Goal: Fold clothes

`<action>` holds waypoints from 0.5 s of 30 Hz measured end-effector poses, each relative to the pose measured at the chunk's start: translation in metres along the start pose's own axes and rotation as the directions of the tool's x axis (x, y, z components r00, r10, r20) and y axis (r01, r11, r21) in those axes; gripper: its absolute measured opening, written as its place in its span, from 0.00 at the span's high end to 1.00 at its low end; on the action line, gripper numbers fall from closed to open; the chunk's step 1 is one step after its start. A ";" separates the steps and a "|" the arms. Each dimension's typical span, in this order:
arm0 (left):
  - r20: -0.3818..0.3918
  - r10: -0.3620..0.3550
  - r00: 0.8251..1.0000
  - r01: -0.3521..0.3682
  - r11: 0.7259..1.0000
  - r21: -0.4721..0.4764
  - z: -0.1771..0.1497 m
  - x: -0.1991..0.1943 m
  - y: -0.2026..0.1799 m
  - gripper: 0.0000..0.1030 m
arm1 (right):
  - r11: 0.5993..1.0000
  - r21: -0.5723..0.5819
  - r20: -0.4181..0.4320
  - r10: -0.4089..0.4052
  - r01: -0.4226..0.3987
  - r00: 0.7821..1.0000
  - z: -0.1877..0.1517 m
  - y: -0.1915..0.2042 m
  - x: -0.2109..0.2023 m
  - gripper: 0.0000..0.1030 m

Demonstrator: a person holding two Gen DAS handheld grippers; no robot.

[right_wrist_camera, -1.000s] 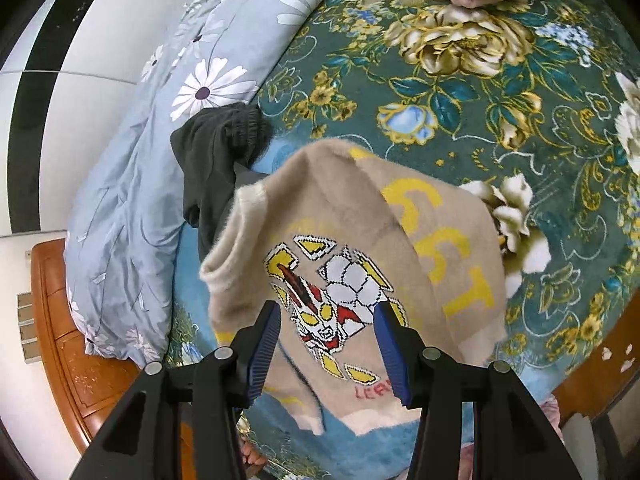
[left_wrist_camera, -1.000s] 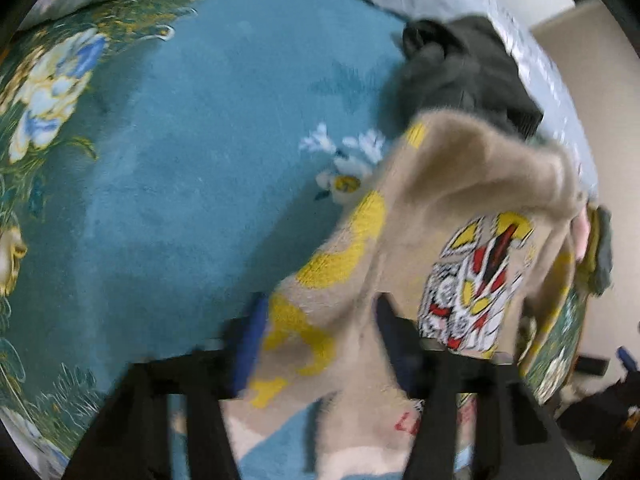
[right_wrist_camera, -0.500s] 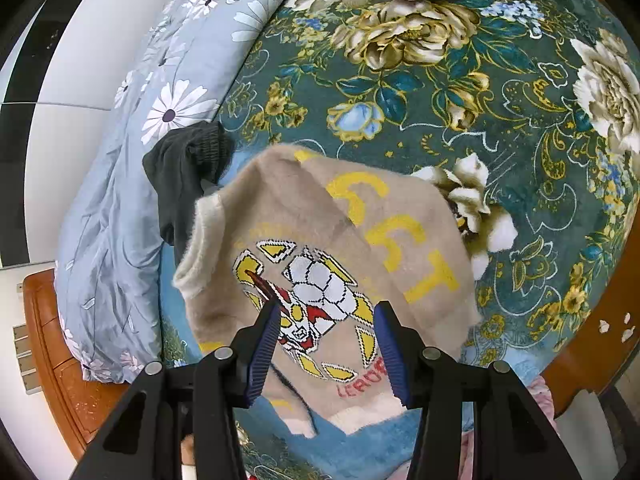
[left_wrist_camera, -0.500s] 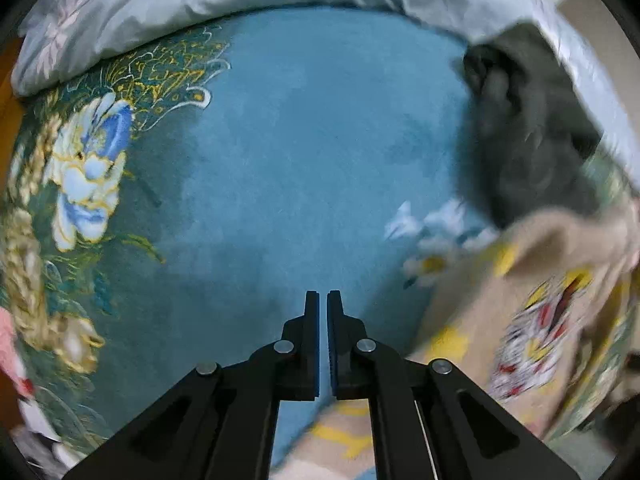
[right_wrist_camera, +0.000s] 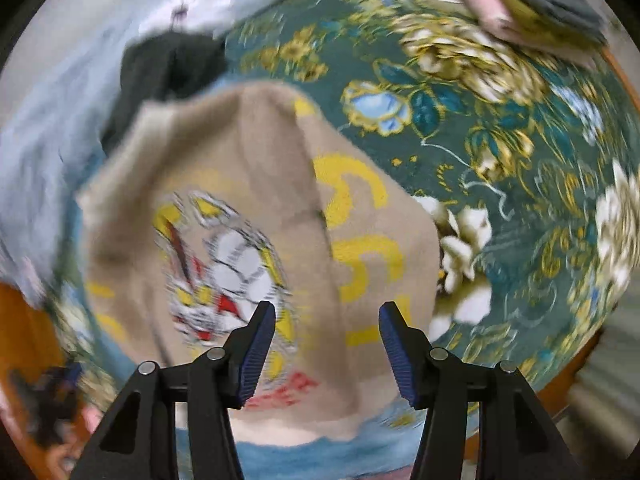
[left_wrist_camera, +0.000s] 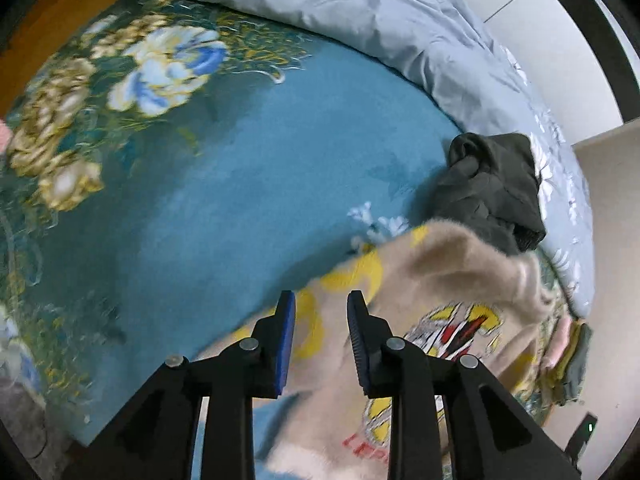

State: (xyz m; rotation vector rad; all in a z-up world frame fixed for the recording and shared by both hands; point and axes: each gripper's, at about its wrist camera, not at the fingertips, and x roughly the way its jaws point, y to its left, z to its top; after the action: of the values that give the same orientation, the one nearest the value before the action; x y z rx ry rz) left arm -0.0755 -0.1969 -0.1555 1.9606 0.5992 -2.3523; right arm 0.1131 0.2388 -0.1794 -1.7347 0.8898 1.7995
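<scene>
A beige knit sweater (left_wrist_camera: 448, 288) with yellow letters and a cartoon print lies rumpled on the floral blanket (left_wrist_camera: 208, 200). It also shows in the right wrist view (right_wrist_camera: 248, 184), partly folded over itself. My left gripper (left_wrist_camera: 320, 304) is open and empty above the sweater's near left edge. My right gripper (right_wrist_camera: 327, 316) is open and empty above the sweater's lower middle. A dark grey garment (left_wrist_camera: 492, 188) lies crumpled behind the sweater; it also shows in the right wrist view (right_wrist_camera: 168, 64).
A light blue flowered duvet (left_wrist_camera: 400, 32) runs along the far side of the bed. A stack of folded clothes (right_wrist_camera: 532, 4), pink, olive and grey, sits at the far right corner. The wooden bed frame (right_wrist_camera: 24, 344) shows at the left.
My left gripper let go of the sweater, shut, then opened again and swung back over it. My right gripper moved lower and closer to the sweater, still open.
</scene>
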 end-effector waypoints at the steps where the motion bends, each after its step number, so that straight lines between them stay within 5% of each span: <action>1: 0.000 0.016 1.000 -0.016 1.000 0.003 -0.006 -0.005 0.001 0.73 | 1.000 -0.027 -0.015 -0.006 0.006 1.000 0.002 0.001 0.011 0.44; 6: 0.036 0.136 0.990 -0.136 0.991 0.010 -0.027 -0.036 -0.002 0.64 | 0.989 -0.144 -0.062 -0.050 0.041 0.997 0.011 0.000 0.055 0.44; 11: 0.049 0.163 0.985 -0.161 0.986 -0.041 -0.046 -0.050 -0.013 0.62 | 0.977 -0.200 -0.079 -0.087 0.070 0.993 0.016 -0.018 0.072 0.47; 15: 0.032 0.164 0.986 -0.163 0.986 -0.047 -0.061 -0.047 -0.033 0.62 | 0.965 -0.254 -0.065 -0.077 0.058 0.995 0.021 -0.040 0.059 0.81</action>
State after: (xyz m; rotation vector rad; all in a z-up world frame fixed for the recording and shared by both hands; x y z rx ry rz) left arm -0.0166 -0.1585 -0.1099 1.8676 0.4640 -2.2518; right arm 0.1239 0.2758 -0.2432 -1.9750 0.6427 1.8800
